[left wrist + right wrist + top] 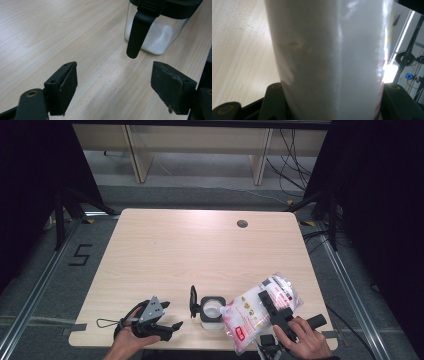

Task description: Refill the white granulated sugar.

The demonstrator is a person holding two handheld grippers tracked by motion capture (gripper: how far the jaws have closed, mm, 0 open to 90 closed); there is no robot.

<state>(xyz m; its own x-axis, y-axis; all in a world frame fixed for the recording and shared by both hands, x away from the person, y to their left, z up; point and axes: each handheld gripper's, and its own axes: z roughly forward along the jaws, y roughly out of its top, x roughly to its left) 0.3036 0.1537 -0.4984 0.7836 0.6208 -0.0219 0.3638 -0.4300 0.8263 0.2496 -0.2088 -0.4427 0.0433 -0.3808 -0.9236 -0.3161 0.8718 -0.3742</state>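
Two grippers: both sit low in the high view, one in each hand, near the table's front edge.
Left gripper: lower left of the high view, jaws spread wide with nothing between them; in the left gripper view its two black pads stand well apart over bare wood.
Right gripper: lower right of the high view, jaws clamped on the bag, which is tilted with its lower end toward the jar.
Bag: clear plastic pouch of white grains with a pink and red printed label; the writing is too small to read.
Jar: lower centre of the high view, clear with a black rim, lid swung open to its left, white grains inside.
Floor mark: "5" at the left of the high view.
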